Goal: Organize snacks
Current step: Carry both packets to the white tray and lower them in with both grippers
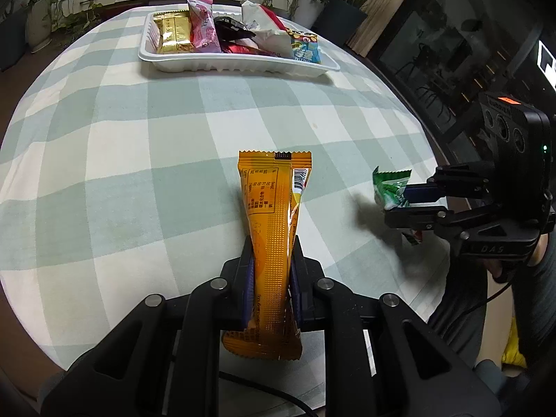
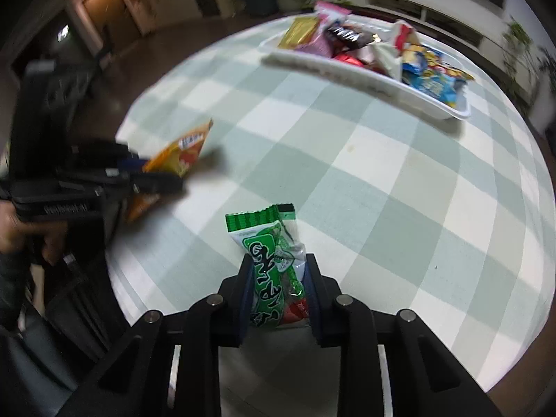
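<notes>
Above the checked tablecloth (image 1: pixel 139 173), left gripper (image 1: pixel 272 253) jaws clamping orange packet (image 1: pixel 274 215), right gripper (image 2: pixel 278 271) jaws pinching green packet (image 2: pixel 267 260) (white tray (image 1: pixel 236 64) beyond)

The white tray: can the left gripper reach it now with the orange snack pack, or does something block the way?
Probably yes. The left gripper is shut on the orange snack pack, and only bare checked tablecloth lies between it and the white tray. The right gripper stays off to the side.

"How many snacks sit in the white tray (image 1: pixel 239 64)?"

"I count six packets there: gold, pink, black, red, white and blue. Two more are outside it: one orange packet (image 1: pixel 272 229) and one green packet (image 2: pixel 274 271)."
</notes>
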The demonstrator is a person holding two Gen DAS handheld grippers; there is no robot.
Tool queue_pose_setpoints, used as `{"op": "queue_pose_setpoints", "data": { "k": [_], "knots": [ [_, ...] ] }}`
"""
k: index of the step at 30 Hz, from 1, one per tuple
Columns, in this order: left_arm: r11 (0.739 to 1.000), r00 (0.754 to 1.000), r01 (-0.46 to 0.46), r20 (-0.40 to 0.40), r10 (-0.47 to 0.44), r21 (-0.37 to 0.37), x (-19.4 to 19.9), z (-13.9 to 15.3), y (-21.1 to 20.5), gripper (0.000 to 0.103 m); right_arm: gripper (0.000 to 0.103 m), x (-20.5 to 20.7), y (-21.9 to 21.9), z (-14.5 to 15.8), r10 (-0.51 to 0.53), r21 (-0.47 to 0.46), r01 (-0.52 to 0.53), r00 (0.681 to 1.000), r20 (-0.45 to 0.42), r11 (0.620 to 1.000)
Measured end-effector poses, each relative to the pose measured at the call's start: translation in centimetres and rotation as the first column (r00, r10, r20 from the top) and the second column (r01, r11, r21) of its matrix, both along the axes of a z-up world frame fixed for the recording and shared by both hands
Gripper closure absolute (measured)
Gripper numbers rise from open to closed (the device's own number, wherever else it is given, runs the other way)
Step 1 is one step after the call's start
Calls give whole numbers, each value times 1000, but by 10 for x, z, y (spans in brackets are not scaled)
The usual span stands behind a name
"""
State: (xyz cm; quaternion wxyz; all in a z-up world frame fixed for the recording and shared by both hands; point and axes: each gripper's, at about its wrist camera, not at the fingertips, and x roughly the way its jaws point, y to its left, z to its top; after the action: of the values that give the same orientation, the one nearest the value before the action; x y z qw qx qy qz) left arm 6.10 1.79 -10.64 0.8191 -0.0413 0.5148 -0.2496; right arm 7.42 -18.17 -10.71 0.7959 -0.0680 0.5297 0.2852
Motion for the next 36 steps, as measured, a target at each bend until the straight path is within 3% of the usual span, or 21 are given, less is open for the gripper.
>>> {"op": "queue_pose_setpoints", "data": {
  "k": [8,12,17,22,28,36],
  "knots": [
    [999,999,-29,21,30,-45,14,16,14,88,74,2,-39,-2,-195,173,201,979,-52,964],
    [996,997,-61,40,64,-66,32,30,28,88,74,13,-76,7,-326,249,335,942,-76,909],
    [994,993,-81,85,86,-69,67,56,40,88,74,36,-109,30,-441,279,440,895,-63,853],
    [991,983,-112,139,121,-70,117,89,51,88,74,68,-120,71,-470,327,447,883,-10,833],
    [986,973,-151,165,162,-73,186,116,57,88,74,120,-88,121,-420,342,373,905,72,863],
    [983,975,-177,126,181,-46,257,95,42,88,74,207,-28,119,-382,337,352,924,24,873]
  ]
}}
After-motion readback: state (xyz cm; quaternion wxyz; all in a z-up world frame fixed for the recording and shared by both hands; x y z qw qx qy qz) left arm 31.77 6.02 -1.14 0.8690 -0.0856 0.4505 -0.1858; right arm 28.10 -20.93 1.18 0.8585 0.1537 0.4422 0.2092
